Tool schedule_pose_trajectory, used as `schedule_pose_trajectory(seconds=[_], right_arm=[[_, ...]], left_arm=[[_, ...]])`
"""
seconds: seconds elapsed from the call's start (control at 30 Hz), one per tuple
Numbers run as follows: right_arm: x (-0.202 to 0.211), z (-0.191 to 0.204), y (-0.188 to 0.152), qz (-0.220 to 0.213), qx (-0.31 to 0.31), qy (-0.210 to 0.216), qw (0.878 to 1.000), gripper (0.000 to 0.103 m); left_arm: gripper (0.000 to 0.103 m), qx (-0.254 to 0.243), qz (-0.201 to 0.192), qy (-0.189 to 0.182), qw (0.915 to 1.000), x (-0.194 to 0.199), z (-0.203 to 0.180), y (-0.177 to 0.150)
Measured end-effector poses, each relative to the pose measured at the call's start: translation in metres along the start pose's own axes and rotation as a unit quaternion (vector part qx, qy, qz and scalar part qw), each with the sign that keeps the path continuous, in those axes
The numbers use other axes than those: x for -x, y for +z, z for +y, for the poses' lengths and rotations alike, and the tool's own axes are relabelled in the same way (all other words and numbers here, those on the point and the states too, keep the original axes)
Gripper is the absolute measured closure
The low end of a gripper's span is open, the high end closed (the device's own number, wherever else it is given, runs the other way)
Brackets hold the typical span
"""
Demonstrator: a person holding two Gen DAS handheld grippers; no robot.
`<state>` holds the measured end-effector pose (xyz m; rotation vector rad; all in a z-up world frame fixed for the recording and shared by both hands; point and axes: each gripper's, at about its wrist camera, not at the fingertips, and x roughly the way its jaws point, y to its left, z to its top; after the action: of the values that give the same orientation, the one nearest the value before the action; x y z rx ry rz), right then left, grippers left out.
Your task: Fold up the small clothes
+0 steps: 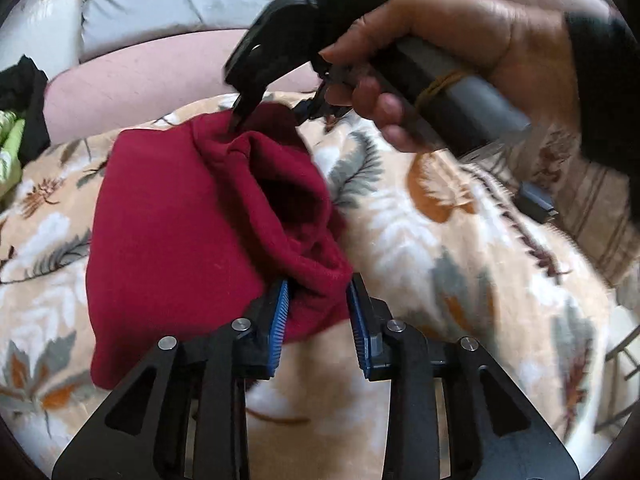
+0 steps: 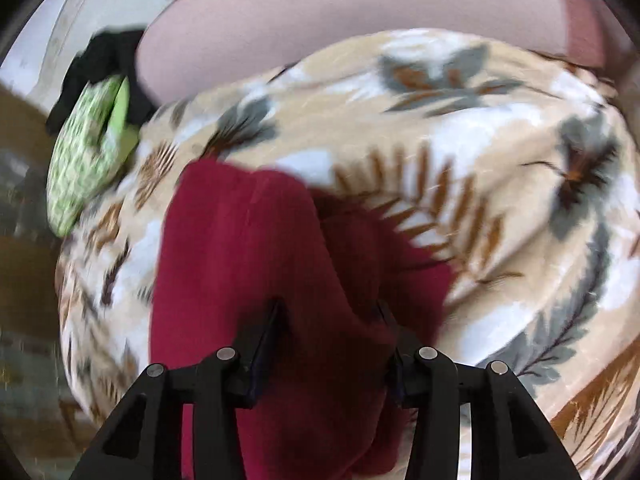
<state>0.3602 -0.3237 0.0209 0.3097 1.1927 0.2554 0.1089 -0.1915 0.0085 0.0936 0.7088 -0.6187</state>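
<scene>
Both tongs (image 1: 316,304) (image 2: 332,332) on red garment (image 1: 180,240)

Surface: my blanket (image 1: 420,216), cream with leaf print | On it: red garment (image 1: 172,216) | Far left edge: green cloth (image 2: 86,160), black cloth (image 2: 100,64)

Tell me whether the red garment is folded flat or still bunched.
Bunched. The red garment humps up in loose rolls between the left claw and right claw, on the leaf-print blanket.

Soft daylight, motion blur, fisheye-warped edges
</scene>
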Motion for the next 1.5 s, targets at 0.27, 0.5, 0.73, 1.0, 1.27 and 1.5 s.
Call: schedule_pose_trajectory(seconds=[0.27, 0.5, 0.73, 1.0, 1.27, 1.5], right_arm=[[0.094, 0.031, -0.055, -0.157, 0.127, -0.030, 0.979, 0.059], [0.086, 0.090, -0.115, -0.150, 0.289, -0.018, 0.945, 0.059], [0.002, 0.054, -0.114, -0.031, 0.266, -0.100, 0.958, 0.071], [0.009, 0.025, -0.127, -0.096, 0.207, -0.049, 0.972, 0.071], [0.041, 0.065, -0.067, -0.172, 0.168, -0.031, 0.970, 0.071], [-0.044, 0.092, 0.001, -0.049, 0.166, 0.001, 0.985, 0.071]], left_arm=[[0.075, 0.104, -0.136, -0.020, 0.9850, 0.077, 0.052, 0.016], [0.075, 0.236, -0.064, -0.036, 0.9689, 0.042, 0.116, 0.012], [0.078, 0.304, 0.017, -0.084, 0.9488, 0.004, 0.129, -0.006], [0.078, 0.322, 0.009, -0.075, 0.9439, 0.008, 0.133, -0.006], [0.077, 0.316, -0.010, -0.068, 0.9464, 0.006, 0.139, 0.003], [0.077, 0.338, -0.005, -0.080, 0.9378, -0.002, 0.146, -0.003]])
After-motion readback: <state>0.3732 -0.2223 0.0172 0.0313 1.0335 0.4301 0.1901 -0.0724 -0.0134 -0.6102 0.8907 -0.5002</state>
